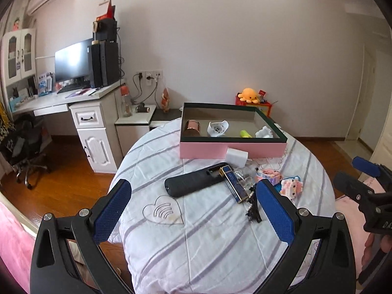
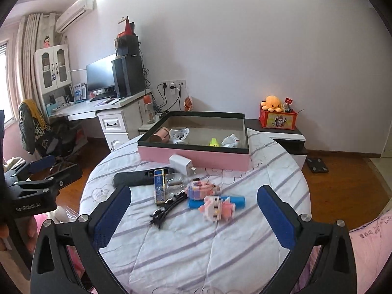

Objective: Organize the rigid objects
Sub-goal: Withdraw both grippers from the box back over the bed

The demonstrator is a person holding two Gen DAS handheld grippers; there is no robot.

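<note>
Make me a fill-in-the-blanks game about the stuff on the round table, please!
1. The pink box already holds ____ things.
2. The white charger sits on the table touching the box's ____ side wall.
3. Both the left tool and the right tool have their blue pads spread ____.
4. The black remote lies ____ the box, on the striped cloth.

Missing words: four; pink; open; outside

From my left camera, the blue cylinder (image 1: 278, 186) hides behind my fingertip (image 1: 269, 196); the clear item (image 1: 242, 174) stays too blurry to identify.
</note>
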